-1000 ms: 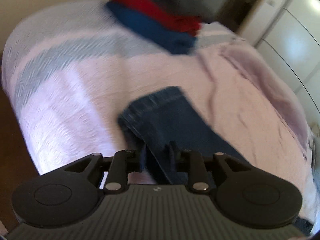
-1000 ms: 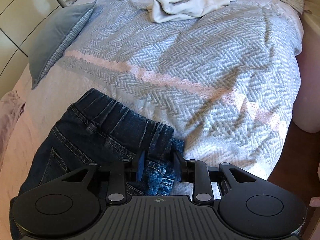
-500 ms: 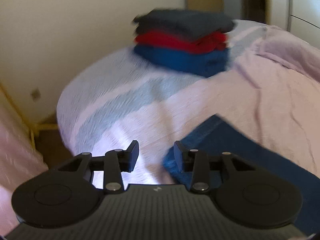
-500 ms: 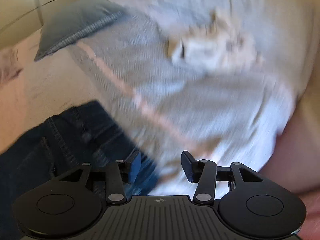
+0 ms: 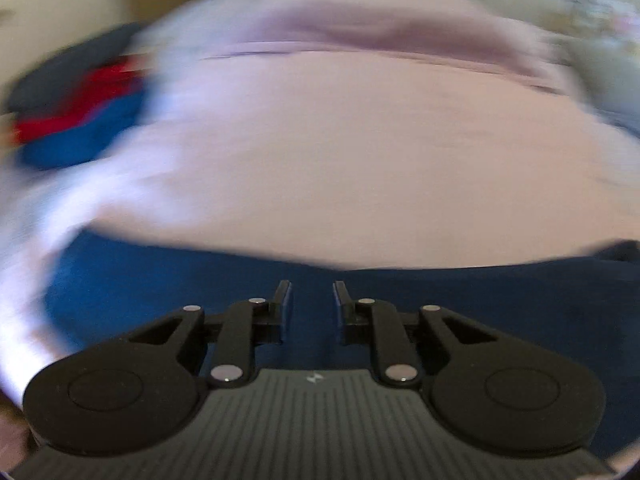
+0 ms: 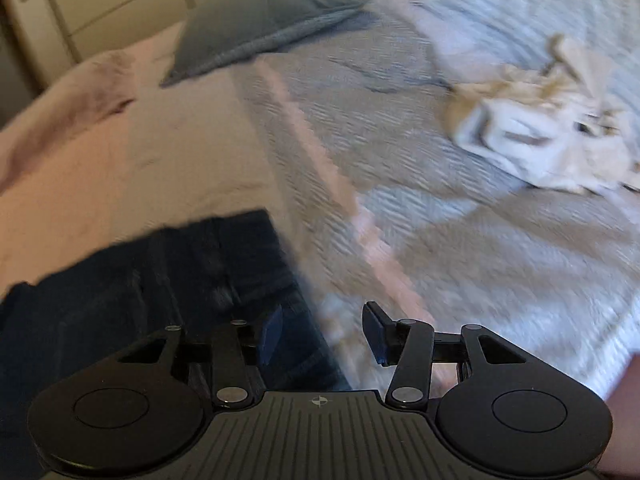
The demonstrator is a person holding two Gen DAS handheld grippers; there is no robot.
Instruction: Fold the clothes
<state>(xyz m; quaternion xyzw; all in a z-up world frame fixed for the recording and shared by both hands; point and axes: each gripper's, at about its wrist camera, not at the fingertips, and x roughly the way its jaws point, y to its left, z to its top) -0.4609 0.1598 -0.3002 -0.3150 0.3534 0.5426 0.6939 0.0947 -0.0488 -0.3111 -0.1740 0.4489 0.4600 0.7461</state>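
Observation:
Dark blue jeans (image 5: 400, 304) lie flat on the bed, filling the lower part of the left wrist view. My left gripper (image 5: 311, 308) is open and empty just above them. In the right wrist view the jeans (image 6: 160, 280) lie at the lower left, their edge under my left finger. My right gripper (image 6: 322, 330) is open wide and empty, over the jeans' right edge and the bedspread. A crumpled cream garment (image 6: 540, 132) lies at the right on the bed.
A stack of folded clothes, dark, red and blue (image 5: 76, 116), sits at the far left. A pink sheet (image 5: 360, 160) and a grey-blue herringbone bedspread (image 6: 460, 248) cover the bed. A grey pillow (image 6: 264, 24) and a pink cloth (image 6: 80, 92) lie beyond.
Both grippers have let go of the jeans and opened. The jeans now lie flat on the bed. Both views have swung; the left one now faces across the jeans.

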